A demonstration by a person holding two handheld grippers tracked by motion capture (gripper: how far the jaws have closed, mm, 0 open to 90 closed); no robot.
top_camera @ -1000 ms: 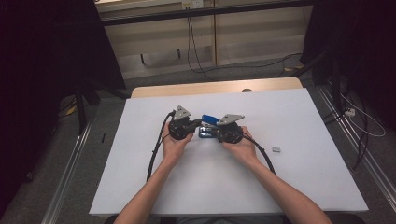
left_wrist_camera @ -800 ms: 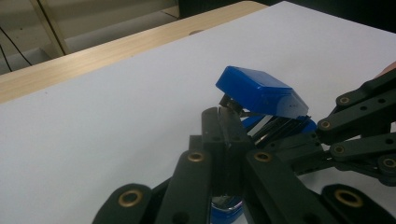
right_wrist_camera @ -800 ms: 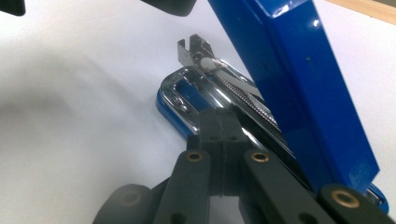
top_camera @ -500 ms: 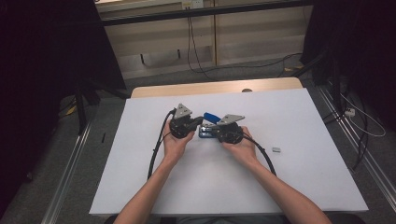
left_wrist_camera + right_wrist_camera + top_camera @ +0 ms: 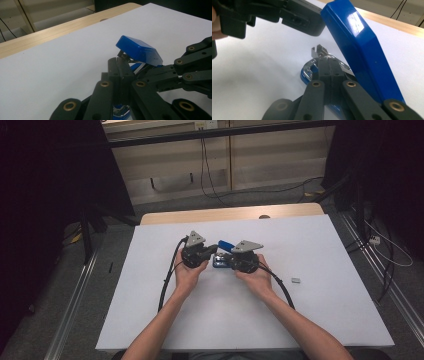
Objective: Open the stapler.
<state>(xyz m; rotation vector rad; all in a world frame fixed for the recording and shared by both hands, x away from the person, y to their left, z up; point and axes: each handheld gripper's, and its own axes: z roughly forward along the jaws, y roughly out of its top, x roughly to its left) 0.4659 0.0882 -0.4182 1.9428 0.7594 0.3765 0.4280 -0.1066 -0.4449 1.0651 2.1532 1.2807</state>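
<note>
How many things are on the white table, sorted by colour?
Blue: 1, the stapler with its lid tipped up
Black: 2, the left gripper and the right gripper
Silver-grey: 1, a small block
Total: 4

I note both forearms bare. My left hand-held gripper (image 5: 212, 251) and right hand-held gripper (image 5: 226, 262) are black, with brass-coloured pivot pins on the jaw links, grey three-cornered top plates and trailing black cables.
</note>
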